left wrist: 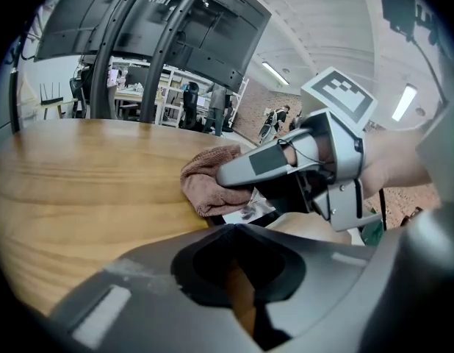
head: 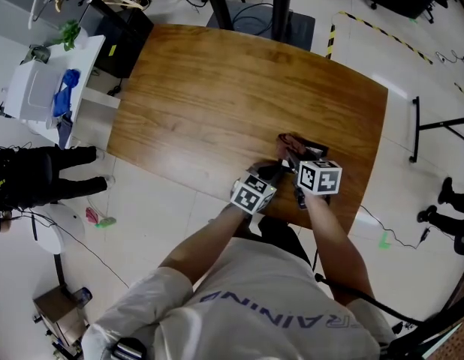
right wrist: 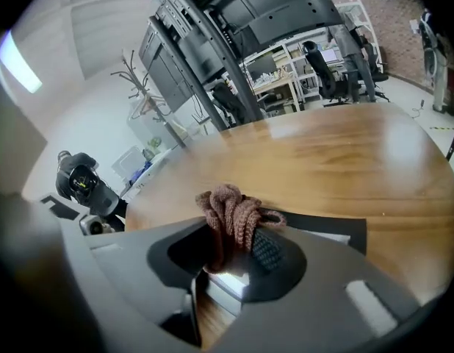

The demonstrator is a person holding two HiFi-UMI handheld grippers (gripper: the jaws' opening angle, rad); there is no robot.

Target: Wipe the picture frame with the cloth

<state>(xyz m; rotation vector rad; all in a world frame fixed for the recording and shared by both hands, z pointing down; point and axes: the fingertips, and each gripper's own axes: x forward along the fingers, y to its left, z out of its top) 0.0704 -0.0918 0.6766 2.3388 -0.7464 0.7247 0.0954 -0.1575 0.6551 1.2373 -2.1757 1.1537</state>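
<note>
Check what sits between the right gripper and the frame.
The cloth. It is bunched in the right gripper's jaws, and the frame lies just under and beyond it. The right gripper view shows this.

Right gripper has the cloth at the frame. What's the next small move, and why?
Probably slide the right gripper sideways along the picture frame, pressing the cloth down on it. Its jaws are shut on the bunched cloth at one end of the frame, which lies flat on the table and stretches away rightward in the right gripper view.
</note>
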